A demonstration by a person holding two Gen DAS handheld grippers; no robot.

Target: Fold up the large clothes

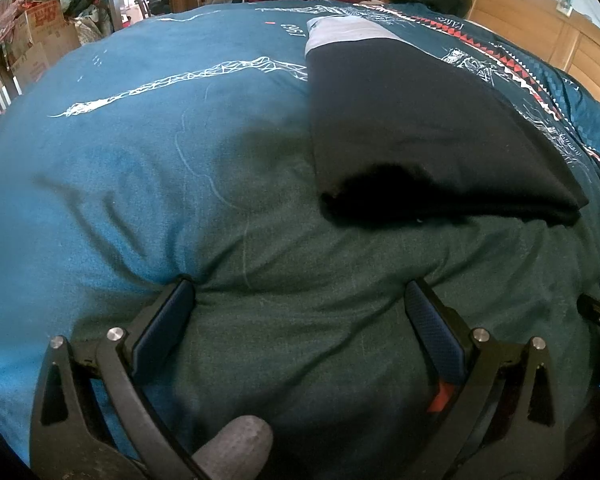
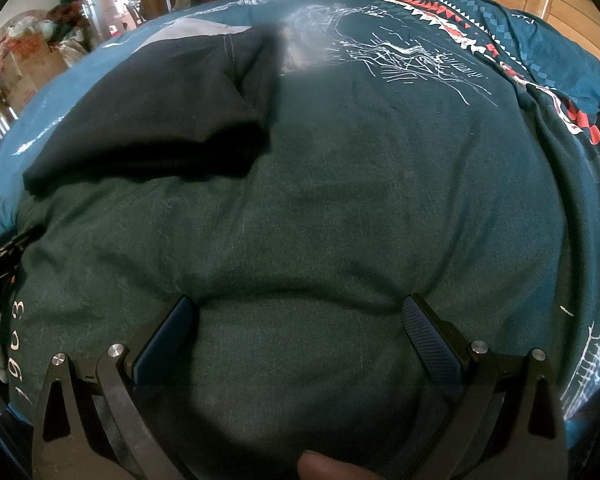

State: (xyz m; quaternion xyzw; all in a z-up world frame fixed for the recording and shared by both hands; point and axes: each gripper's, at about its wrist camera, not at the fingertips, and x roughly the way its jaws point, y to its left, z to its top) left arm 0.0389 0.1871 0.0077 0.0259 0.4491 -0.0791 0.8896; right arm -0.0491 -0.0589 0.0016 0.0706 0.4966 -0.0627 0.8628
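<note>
Garment: dark folded clothing [image 1: 420, 128] with a grey band lies on the bed's teal quilt [image 1: 140, 184], toward its far side.
Left gripper [image 1: 300, 300]: your jaws are spread wide, tips pressed into quilt, holding nothing.
Right gripper [image 2: 300, 312]: likewise wide apart, empty, tips on quilt.
Room: bare quilt lies between garment and both tools.
Writing: "1903" shows only in the right view.
Headboard [image 1: 540, 28]: wooden, at the far right corner.
</note>
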